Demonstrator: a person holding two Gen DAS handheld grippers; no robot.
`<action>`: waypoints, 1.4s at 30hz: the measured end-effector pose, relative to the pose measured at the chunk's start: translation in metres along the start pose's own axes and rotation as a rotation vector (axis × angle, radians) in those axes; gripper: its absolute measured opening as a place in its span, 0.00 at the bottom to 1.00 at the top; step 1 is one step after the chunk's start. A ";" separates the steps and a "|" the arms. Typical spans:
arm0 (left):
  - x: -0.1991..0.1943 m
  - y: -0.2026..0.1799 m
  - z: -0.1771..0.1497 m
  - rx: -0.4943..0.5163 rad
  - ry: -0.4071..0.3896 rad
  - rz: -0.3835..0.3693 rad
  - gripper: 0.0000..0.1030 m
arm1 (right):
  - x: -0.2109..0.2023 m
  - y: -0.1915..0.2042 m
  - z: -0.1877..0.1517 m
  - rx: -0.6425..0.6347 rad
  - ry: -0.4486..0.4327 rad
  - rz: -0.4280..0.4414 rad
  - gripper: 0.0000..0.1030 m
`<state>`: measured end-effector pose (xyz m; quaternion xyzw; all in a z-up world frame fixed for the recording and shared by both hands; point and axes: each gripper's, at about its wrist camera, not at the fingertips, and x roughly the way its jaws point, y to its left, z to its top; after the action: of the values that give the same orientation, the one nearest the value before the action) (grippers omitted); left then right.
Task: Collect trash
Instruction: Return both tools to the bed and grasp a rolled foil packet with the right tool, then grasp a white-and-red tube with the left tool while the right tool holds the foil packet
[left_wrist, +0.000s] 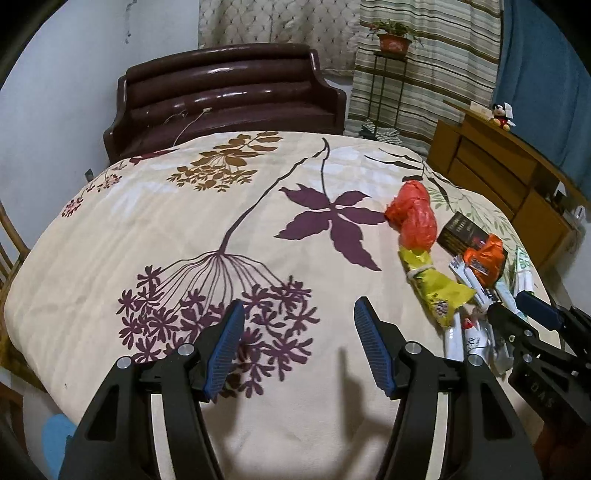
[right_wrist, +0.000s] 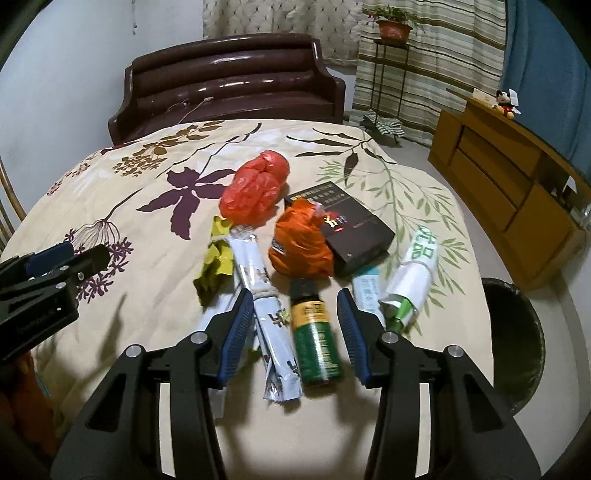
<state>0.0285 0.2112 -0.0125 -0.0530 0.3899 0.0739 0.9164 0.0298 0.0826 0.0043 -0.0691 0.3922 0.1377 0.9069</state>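
Note:
Trash lies on a floral-cloth table (right_wrist: 122, 192): a red plastic bag (right_wrist: 255, 192), an orange bag (right_wrist: 301, 245), a black box (right_wrist: 354, 229), a yellow wrapper (right_wrist: 216, 264), a pale blue wrapper (right_wrist: 266, 314), a green can (right_wrist: 316, 336) and a white-green wrapper (right_wrist: 412, 280). My right gripper (right_wrist: 293, 330) is open, its fingers on either side of the can and blue wrapper. My left gripper (left_wrist: 297, 345) is open and empty over bare cloth, left of the pile. The red bag (left_wrist: 415, 214) and yellow wrapper (left_wrist: 434, 284) show in the left wrist view.
A dark bin (right_wrist: 517, 343) stands at the table's right edge. A brown sofa (right_wrist: 232, 85) is behind the table. A wooden cabinet (right_wrist: 517, 192) stands at the right, a plant stand (right_wrist: 393, 62) by the curtain. A chair (left_wrist: 9, 258) is at the left.

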 end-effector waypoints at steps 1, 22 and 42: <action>0.000 0.003 0.000 -0.005 0.000 0.001 0.59 | 0.000 0.002 0.001 -0.002 0.000 0.002 0.44; 0.005 0.005 -0.004 -0.024 0.020 -0.022 0.59 | 0.015 0.007 0.004 -0.097 0.027 -0.067 0.23; 0.003 -0.020 -0.008 0.002 0.030 -0.074 0.59 | -0.003 -0.024 -0.001 0.009 0.006 -0.054 0.14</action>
<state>0.0286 0.1902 -0.0193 -0.0675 0.4014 0.0385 0.9126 0.0350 0.0591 0.0063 -0.0759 0.3936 0.1113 0.9094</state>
